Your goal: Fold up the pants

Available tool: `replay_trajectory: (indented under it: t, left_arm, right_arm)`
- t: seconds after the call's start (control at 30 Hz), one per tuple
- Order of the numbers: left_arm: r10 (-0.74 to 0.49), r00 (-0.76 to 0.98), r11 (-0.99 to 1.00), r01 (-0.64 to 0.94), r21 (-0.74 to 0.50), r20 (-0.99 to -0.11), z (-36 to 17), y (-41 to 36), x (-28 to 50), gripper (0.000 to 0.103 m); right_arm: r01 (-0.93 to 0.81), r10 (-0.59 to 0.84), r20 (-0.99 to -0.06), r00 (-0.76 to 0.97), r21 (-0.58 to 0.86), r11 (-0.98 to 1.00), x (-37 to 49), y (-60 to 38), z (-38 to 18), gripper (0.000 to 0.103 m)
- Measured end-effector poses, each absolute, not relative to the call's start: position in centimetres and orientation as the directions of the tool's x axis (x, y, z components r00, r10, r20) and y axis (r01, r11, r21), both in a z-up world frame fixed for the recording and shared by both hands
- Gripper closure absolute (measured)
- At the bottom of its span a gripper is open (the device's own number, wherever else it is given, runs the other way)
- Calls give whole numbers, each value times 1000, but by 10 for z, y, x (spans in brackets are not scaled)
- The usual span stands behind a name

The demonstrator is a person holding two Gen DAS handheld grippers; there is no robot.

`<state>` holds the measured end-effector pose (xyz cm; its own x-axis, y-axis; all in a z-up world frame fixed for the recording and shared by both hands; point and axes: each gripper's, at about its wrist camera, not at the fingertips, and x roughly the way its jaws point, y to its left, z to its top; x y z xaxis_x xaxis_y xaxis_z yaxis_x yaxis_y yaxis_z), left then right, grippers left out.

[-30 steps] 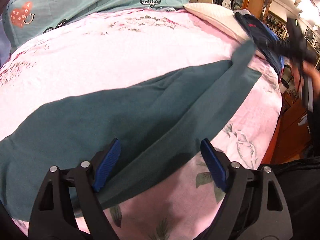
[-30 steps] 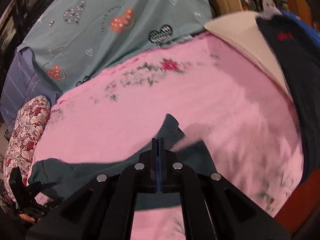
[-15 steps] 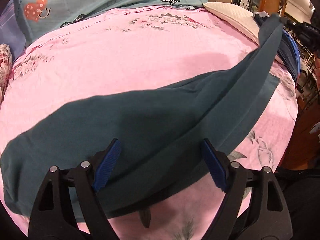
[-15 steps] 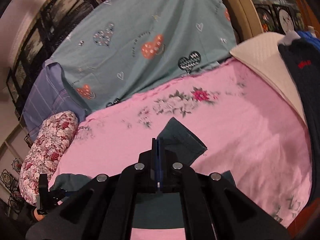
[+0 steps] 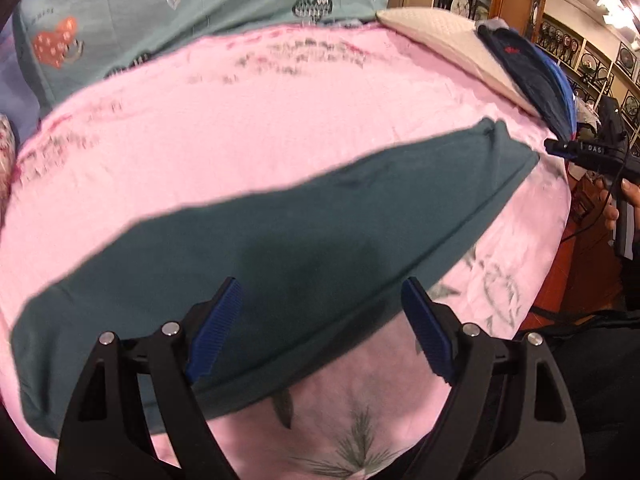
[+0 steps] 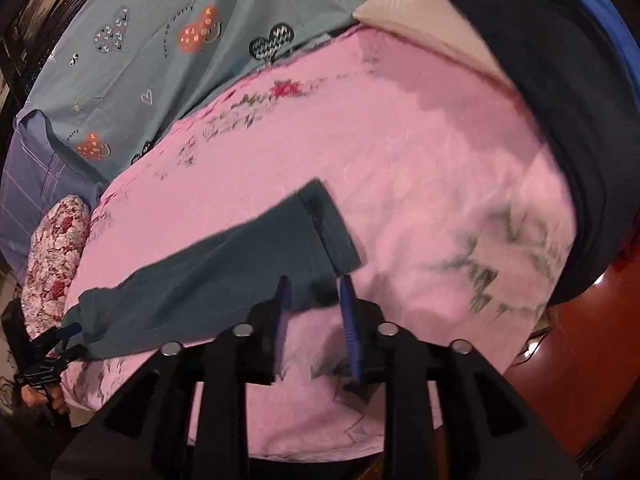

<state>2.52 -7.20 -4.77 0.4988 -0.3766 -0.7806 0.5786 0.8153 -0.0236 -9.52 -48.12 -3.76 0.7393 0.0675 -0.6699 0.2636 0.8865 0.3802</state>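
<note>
The pant leg that the right gripper carried pinched and lifted a moment ago now lies dropped flat along the other leg, and that gripper has pulled back off the cloth, its jaws opening with nothing between them. In its own view the blue pads stand a narrow gap apart just short of the hemmed cuff of the pants. The left gripper hovers with its ribbed blue pads spread wide above the near edge of the pants, holding nothing. The pants are dark teal, soft and matte, folded lengthwise into one long band lying across the pink floral bedsheet. Nothing lies on them. At the right edge of the bed a dark navy garment with a small red mark rests over a cream quilted pillow. Farther back a teal cover printed with hearts drapes upward, with a red floral bolster at the far left.
</note>
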Motion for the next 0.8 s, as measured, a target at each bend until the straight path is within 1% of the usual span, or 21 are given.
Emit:
replay_trajectory:
  t: [0.07,0.1,0.17,0.23,0.3,0.4,0.43,0.47,0.5,0.53,0.57,0.6,0.67,0.7,0.8]
  left_arm:
    - [-369,535,823,569,1,-760,-35,-72,33,18]
    - [-357,543,826,563,14,-760,-32,-74,38,18]
    - [-351,526,815,579,24,-774,-33,-88,54,18]
    - [-327,522,806,589,55,-788,-39,-106,67,18]
    - [-330,498,784,617,60,-802,-47,-125,78,19]
    - [-312,455,769,637,60,-834,-65,-143,93,22]
    - [-297,442,768,637,64,-847,-72,-146,98,27]
    - [-288,431,768,638,62,-855,-77,-148,101,34]
    - [-288,421,767,639,56,-860,-82,-148,102,36]
    - [-295,429,770,636,54,-854,-82,-148,103,42]
    - [-297,433,772,633,53,-851,-81,-147,103,53]
    - [-302,430,773,633,45,-851,-80,-147,104,55]
    - [-320,416,771,636,21,-851,-79,-146,104,74]
    - [-323,414,771,636,17,-851,-78,-146,104,76]
    - [-330,419,765,644,21,-846,-74,-150,100,77]
  right_arm:
    - [236,50,-646,762,348,908,-85,-481,-11,71]
    - [219,46,-652,756,320,922,-72,-477,0,71]
    - [167,90,-693,715,294,941,-45,-466,4,71]
    - [142,100,-757,645,248,958,-13,-454,-12,71]
    - [150,108,-815,569,233,961,8,-455,-36,71]
    - [176,144,-864,483,257,950,26,-467,-69,71]
    - [177,159,-869,469,269,947,30,-470,-77,72]
    - [175,169,-872,460,276,945,34,-471,-79,82]
    - [170,172,-874,454,275,946,35,-473,-81,92]
    - [162,179,-864,470,284,945,34,-473,-78,102]
    - [152,191,-855,483,297,943,33,-473,-73,103]
    - [144,187,-846,499,294,945,31,-474,-68,103]
    - [139,185,-837,515,295,945,28,-475,-60,103]
    - [144,187,-813,552,314,939,23,-479,-48,103]
    - [140,202,-780,593,346,928,10,-487,-35,103]
